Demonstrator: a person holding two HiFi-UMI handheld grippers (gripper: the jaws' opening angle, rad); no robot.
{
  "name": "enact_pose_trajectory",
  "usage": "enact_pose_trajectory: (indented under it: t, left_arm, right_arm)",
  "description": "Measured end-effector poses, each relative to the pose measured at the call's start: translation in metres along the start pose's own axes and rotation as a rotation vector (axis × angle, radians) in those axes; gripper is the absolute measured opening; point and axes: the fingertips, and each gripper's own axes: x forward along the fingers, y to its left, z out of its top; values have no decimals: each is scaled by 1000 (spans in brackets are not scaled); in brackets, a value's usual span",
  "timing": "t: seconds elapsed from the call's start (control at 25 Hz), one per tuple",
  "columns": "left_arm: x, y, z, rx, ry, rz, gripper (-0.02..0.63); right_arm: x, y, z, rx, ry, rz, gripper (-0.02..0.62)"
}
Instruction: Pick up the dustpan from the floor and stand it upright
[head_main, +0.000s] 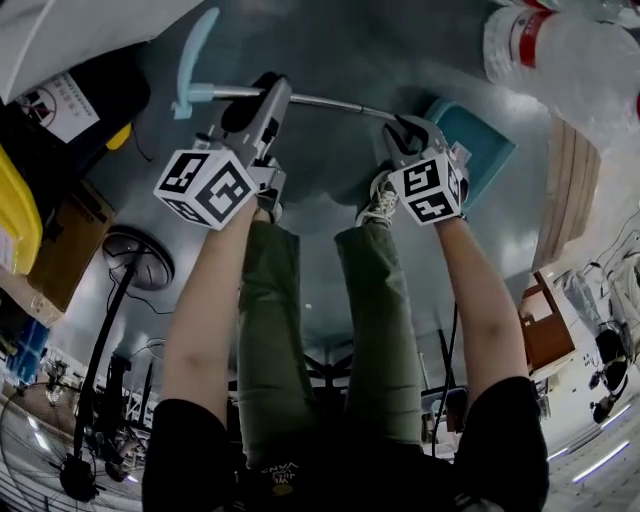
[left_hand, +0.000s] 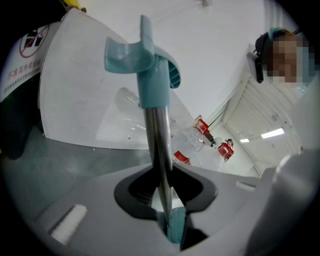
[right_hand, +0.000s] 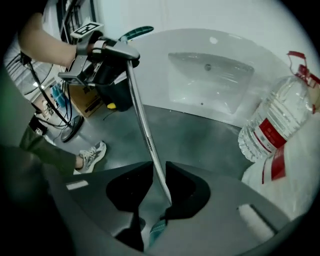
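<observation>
Between the jaws of the left gripper (head_main: 268, 92) the steel shaft (left_hand: 157, 145) of the dustpan (head_main: 330, 102) is pinched, just below its teal hand grip (left_hand: 150, 60). This far end is taken so the long handle can be levered. The right gripper (head_main: 408, 132) is clamped on the same shaft at the other end, just beside the teal pan (head_main: 470, 135), so the heavier end is carried. The dustpan is held roughly level, spanning both grippers, and is judged to be off the grey floor (head_main: 330, 50), mid-lift. Uprighting is not yet done: the pan end is to be lowered and the grip end raised. Water bottles (head_main: 560, 50) lie beyond the right gripper, and contact with them is to be avoided.
</observation>
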Motion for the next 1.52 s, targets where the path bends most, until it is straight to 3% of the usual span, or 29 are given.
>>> enact_pose_trajectory:
  t: [0.32,0.72,1.16,1.52]
  left_arm:
    - [-37,-30,43,122,6,-5,133]
    - [-91,-26,113,272,-18,35,133]
    - [-129,-10,186,472,-20,45,133]
    - [-140,4,222,684,31,36,133]
  right_arm:
    - [-71,16,69,150,-151,-51,76]
    - [-137,24,158,217,-316,-121,75]
    - [-200,35,213,363,-463,-212,75]
    - [-205,52,245,372,-520,-200,75]
